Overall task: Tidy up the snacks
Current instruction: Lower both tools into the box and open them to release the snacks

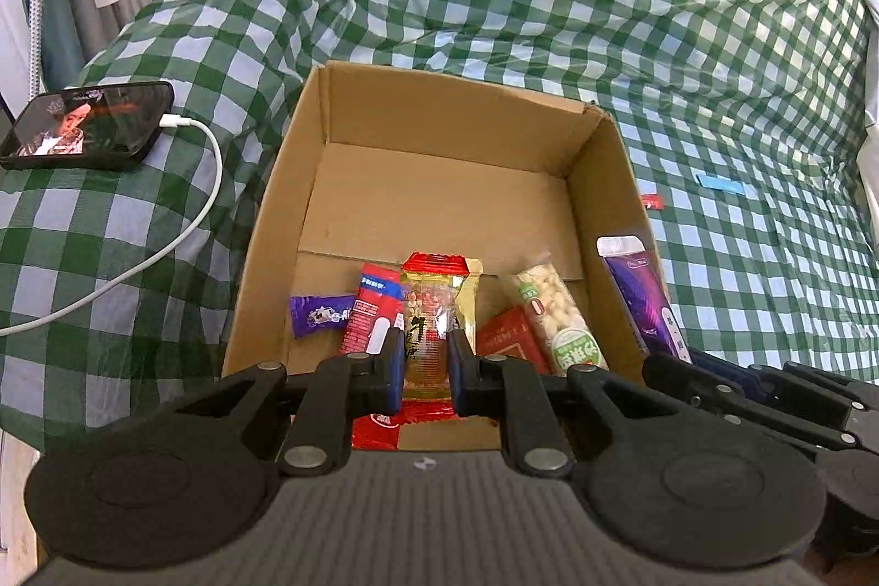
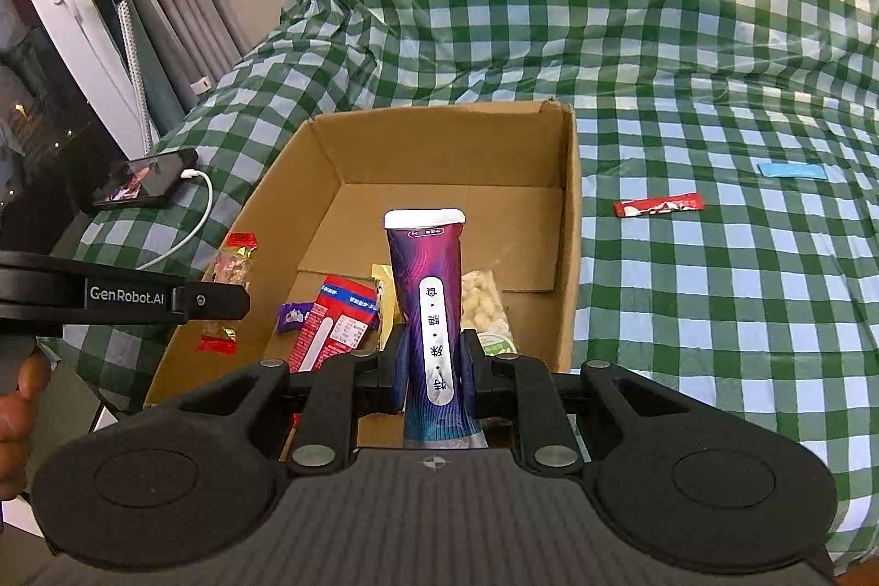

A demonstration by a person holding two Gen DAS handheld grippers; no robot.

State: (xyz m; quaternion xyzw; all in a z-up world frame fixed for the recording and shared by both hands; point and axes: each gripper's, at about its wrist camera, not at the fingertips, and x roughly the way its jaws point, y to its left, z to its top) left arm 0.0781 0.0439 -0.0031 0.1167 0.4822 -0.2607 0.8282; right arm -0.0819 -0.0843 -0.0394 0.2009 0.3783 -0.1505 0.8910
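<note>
Two grippers, each clamped on one snack. Left wrist view: left gripper [image 1: 423, 355] pinching clear peanut candy packet [image 1: 431, 311] over cardboard box [image 1: 439, 135]. Right wrist view: right gripper [image 2: 434, 366] squeezing purple pouch [image 2: 431, 306] above same box [image 2: 450, 146]; red stick packet [image 2: 659, 205] lying apart on checked cloth [image 2: 714, 311].

Items I cannot fully see: red flat packet [image 1: 502, 336], mostly covered by the puffed-rice bar [image 1: 555, 317]; lower end of the peanut candy pack [image 1: 434, 311], behind my left tongs [image 1: 426, 369]; foot of the purple tube [image 2: 431, 311], cut off by the right rig body; phone [image 1: 88, 127] screen, too small to read; hand [image 2: 16, 421], cropped at the frame edge.
</note>
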